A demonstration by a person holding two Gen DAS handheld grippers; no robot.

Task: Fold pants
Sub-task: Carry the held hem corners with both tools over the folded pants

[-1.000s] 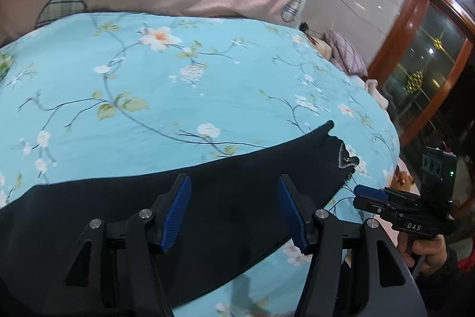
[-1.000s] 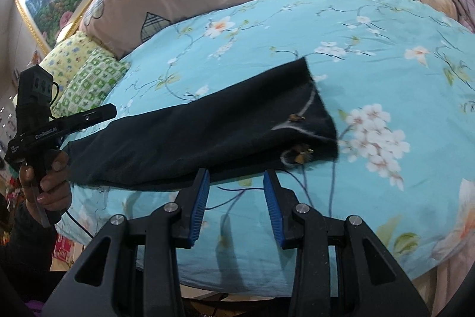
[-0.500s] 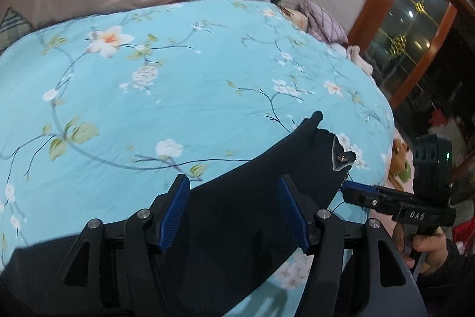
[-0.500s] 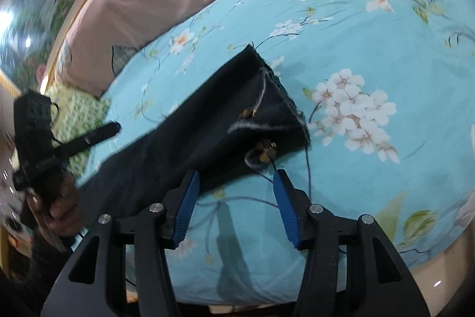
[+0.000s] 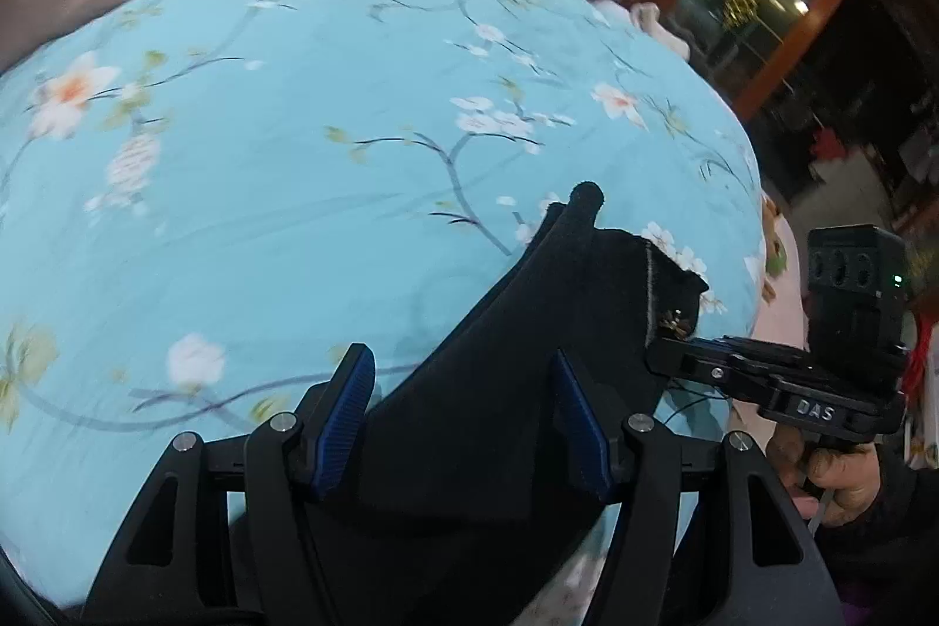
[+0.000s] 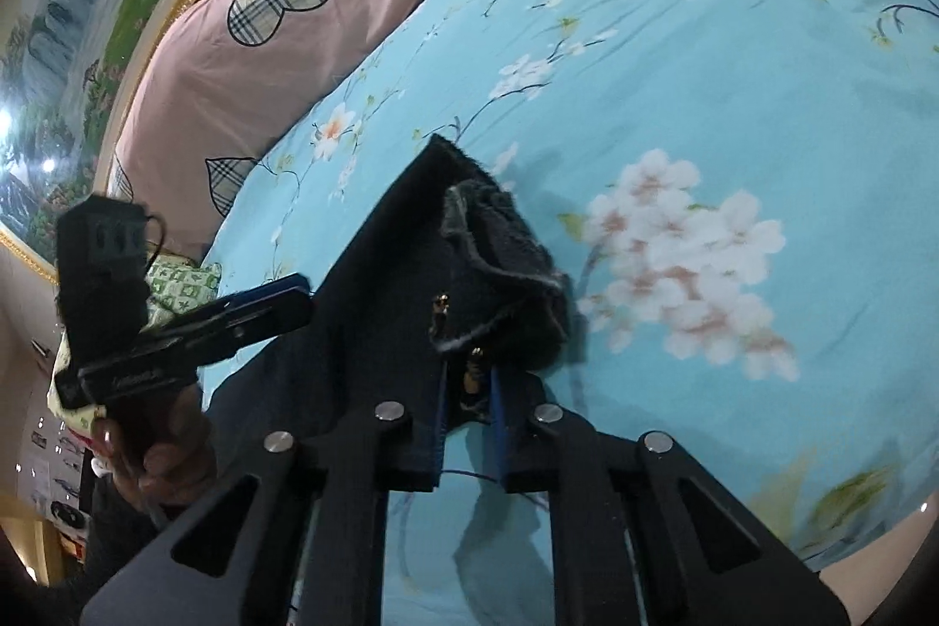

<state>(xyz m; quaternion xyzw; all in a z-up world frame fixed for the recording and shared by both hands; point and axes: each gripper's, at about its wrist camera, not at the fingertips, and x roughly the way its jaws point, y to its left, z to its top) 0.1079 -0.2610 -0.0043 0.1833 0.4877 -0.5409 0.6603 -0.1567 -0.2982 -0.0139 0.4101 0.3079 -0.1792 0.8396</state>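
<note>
A: Where are the pants (image 5: pixel 499 391)?

B: Near the bed's (image 5: pixel 293 156) front edge. The right gripper (image 6: pixel 466 415) has its jaws clenched on the waistband corner; the left gripper (image 5: pixel 463 415) straddles the cloth with jaws released.

A: Risk?

B: The pinch looks thin, right at the hem. A quick lift could pull it free, and the cloth could slide off the edge.

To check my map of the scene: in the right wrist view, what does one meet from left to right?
Painted mural → left tongs → black pants → large white blossom print on the blue bedsheet.
</note>
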